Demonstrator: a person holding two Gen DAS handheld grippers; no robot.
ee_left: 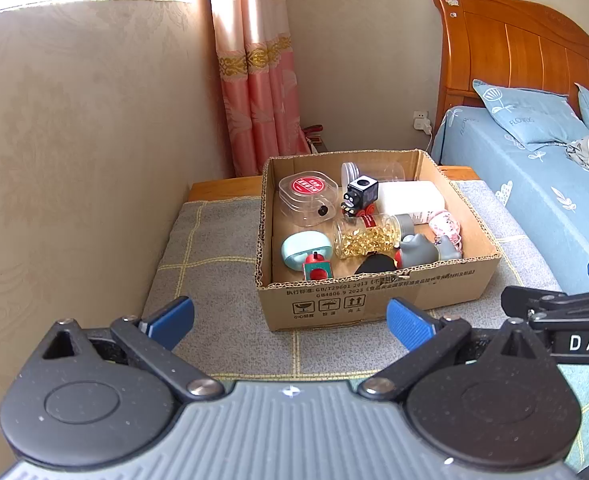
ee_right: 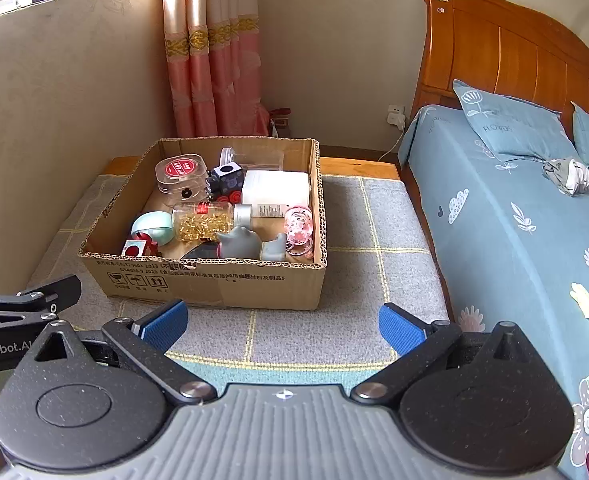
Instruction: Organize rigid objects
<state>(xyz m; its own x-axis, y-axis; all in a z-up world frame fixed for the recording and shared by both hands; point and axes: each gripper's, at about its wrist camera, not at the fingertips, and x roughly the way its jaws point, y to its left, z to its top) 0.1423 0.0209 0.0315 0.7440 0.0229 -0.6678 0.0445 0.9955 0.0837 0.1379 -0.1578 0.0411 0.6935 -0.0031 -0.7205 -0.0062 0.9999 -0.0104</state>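
An open cardboard box (ee_left: 374,296) (ee_right: 214,280) stands on a grey checked mat. In it lie a clear case with a red label (ee_left: 307,196) (ee_right: 180,174), a black cube toy (ee_left: 359,196) (ee_right: 224,180), a white box (ee_left: 410,198) (ee_right: 276,190), a jar of gold capsules (ee_left: 364,236) (ee_right: 206,222), a teal round case (ee_left: 304,250) (ee_right: 152,226), a red-green toy (ee_left: 316,268), grey figures (ee_left: 426,250) (ee_right: 242,244) and a pink item (ee_right: 300,226). My left gripper (ee_left: 290,320) and right gripper (ee_right: 282,322) are open and empty, in front of the box.
The mat (ee_left: 214,280) (ee_right: 374,240) covers a low wooden bench beside a beige wall (ee_left: 74,160). A bed with blue bedding (ee_left: 534,184) (ee_right: 514,220) and wooden headboard lies at the right. A pink curtain (ee_left: 258,80) hangs behind. The other gripper's arm (ee_left: 566,312) (ee_right: 14,312) shows at each view's edge.
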